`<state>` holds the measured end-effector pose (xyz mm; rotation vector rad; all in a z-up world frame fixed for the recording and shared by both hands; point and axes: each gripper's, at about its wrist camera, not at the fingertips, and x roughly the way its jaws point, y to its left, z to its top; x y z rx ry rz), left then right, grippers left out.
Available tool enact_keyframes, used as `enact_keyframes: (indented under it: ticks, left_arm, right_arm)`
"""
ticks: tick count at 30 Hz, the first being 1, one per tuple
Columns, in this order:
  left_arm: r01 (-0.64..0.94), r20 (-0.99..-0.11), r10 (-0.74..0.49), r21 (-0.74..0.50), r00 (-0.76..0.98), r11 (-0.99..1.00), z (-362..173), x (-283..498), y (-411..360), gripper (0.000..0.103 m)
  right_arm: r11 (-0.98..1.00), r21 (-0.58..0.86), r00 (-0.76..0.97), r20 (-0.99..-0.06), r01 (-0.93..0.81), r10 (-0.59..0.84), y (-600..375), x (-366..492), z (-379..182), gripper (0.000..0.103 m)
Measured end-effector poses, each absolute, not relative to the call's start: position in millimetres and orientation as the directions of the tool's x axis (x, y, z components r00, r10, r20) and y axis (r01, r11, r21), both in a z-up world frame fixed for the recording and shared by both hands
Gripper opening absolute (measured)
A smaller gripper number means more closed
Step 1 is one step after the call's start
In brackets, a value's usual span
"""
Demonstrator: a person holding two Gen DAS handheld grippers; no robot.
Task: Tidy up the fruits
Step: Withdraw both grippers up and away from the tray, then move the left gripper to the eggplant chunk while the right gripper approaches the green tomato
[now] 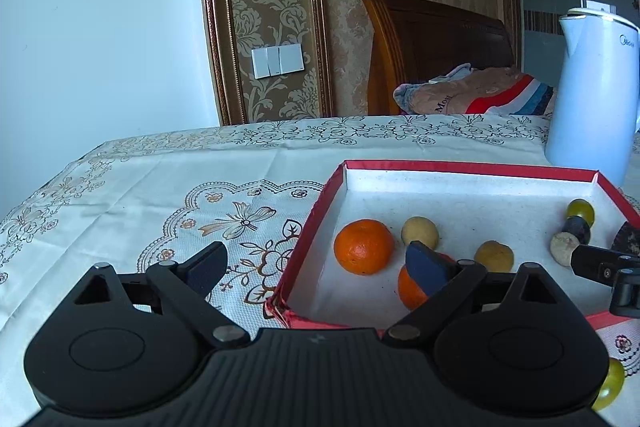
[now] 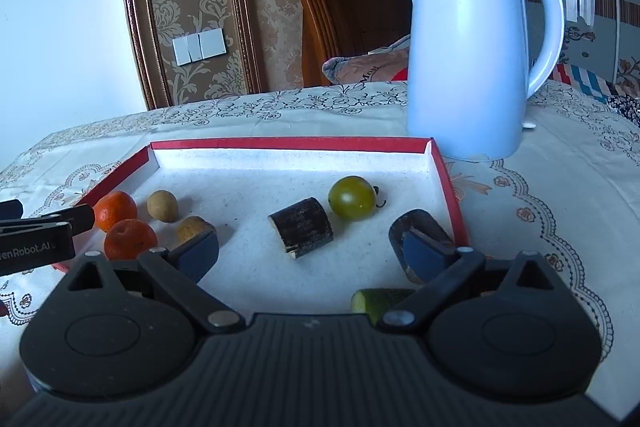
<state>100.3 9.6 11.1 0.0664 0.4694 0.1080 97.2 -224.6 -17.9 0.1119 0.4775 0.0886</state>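
Observation:
A red box (image 2: 288, 143) with a white floor holds the fruit. At its left lie two oranges (image 2: 116, 211) (image 2: 130, 239) and two tan longans (image 2: 162, 206). In the middle are a dark stalk piece (image 2: 302, 227) and a green tomato (image 2: 352, 203). My right gripper (image 2: 312, 255) is open over the box's near side, with the stalk piece lying beyond its fingers, untouched. A second dark piece (image 2: 416, 227) sits behind its right finger. My left gripper (image 1: 316, 269) is open and straddles the box's left wall (image 1: 308, 247). Its right finger partly hides one orange (image 1: 412, 291), and the other orange (image 1: 364, 247) lies free.
A tall white kettle (image 2: 476, 47) stands on the patterned tablecloth (image 1: 160, 187) just behind the box's far right corner. A cut green piece (image 2: 380, 301) lies near the right gripper's body. A green fruit (image 1: 610, 383) rests on the cloth outside the box. A chair and bedding are behind the table.

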Motion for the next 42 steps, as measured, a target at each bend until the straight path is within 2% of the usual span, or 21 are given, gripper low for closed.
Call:
enact_keyframes:
  ticks: [6, 16, 24, 38, 42]
  left_arm:
    - [-0.065, -0.447, 0.093, 0.078, 0.89, 0.995, 11.0, 86.0, 6.3, 0.096]
    - [-0.032, -0.455, 0.047, 0.041, 0.889, 0.999, 10.7, 62.9, 3.5, 0.096]
    - [-0.004, -0.455, 0.028, 0.053, 0.89, 0.999, 7.9, 45.9, -3.2, 0.096]
    - [0.017, -0.457, 0.003, 0.039, 0.889, 0.999, 5.9, 32.4, -5.6, 0.097]
    - [0.069, -0.463, -0.046, 0.035, 0.885, 0.997, 4.9, 28.3, -9.9, 0.096]
  right_arm:
    - [0.983, 0.178, 0.882, -0.456, -0.039, 0.118, -238.9, 84.4, -18.8, 0.103]
    - [0.983, 0.179, 0.884, -0.452, -0.041, 0.119, -244.6, 69.7, -21.6, 0.103]
    - [0.982, 0.178, 0.91, -0.395, -0.063, 0.13, -250.9, 39.6, -20.2, 0.103]
    - [0.982, 0.187, 0.911, -0.398, -0.036, 0.109, -258.2, 32.4, -22.5, 0.103]
    - [0.979, 0.202, 0.915, -0.391, -0.021, 0.101, -263.2, 27.1, -22.0, 0.103]
